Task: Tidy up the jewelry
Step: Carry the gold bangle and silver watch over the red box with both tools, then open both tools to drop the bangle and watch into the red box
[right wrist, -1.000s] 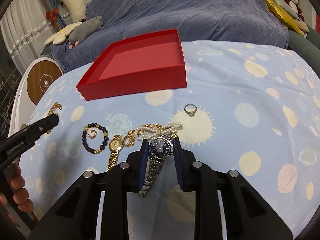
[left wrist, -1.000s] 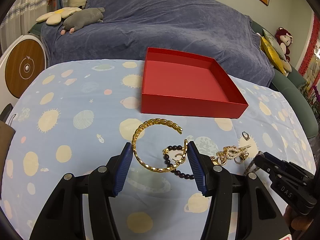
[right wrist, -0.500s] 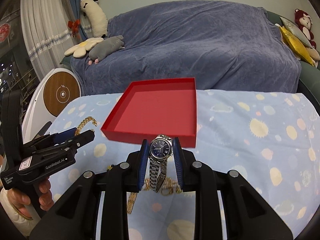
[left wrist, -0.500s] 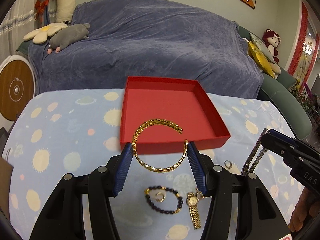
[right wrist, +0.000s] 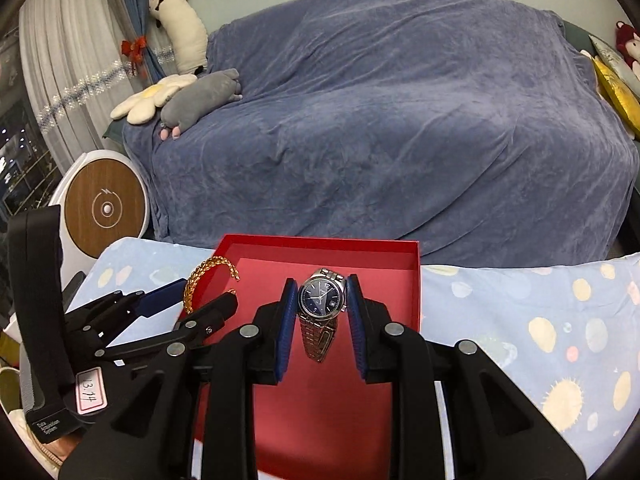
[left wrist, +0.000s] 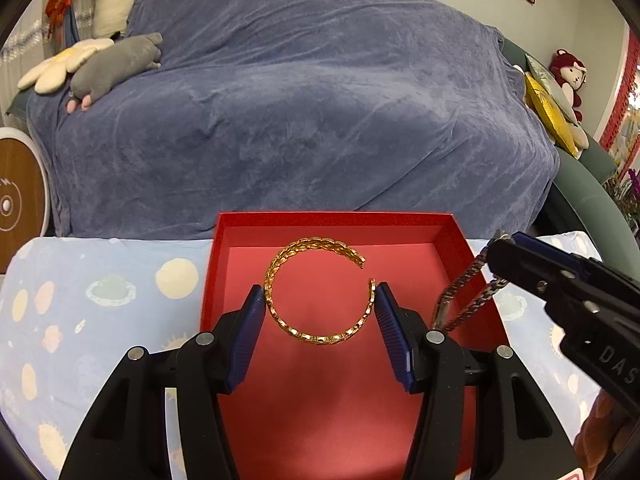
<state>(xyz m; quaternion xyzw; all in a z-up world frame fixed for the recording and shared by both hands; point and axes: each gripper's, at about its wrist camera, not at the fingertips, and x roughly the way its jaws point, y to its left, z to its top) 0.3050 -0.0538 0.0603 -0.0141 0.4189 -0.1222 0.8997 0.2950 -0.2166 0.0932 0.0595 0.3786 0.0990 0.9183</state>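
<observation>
Across the lower middle of both wrist views lies the red box (left wrist: 336, 380), open and shallow, on the spotted blue tablecloth (left wrist: 100, 300), and both held pieces hang above its floor. Its walls are low, so a piece let go too near a wall could, I think, bounce or slide over onto the cloth. The left gripper (left wrist: 320, 308) points forward over the box centre with its jaws clamped on the two sides of the gold open bangle (left wrist: 316, 292); a springy open ring like this may jump sideways when the pads release. The right gripper (right wrist: 322, 300) enters from the right edge of the left view, jaws closed on the case of the silver watch (right wrist: 322, 298). Its band hangs loose below and could catch on the left gripper, which is just beside it.
</observation>
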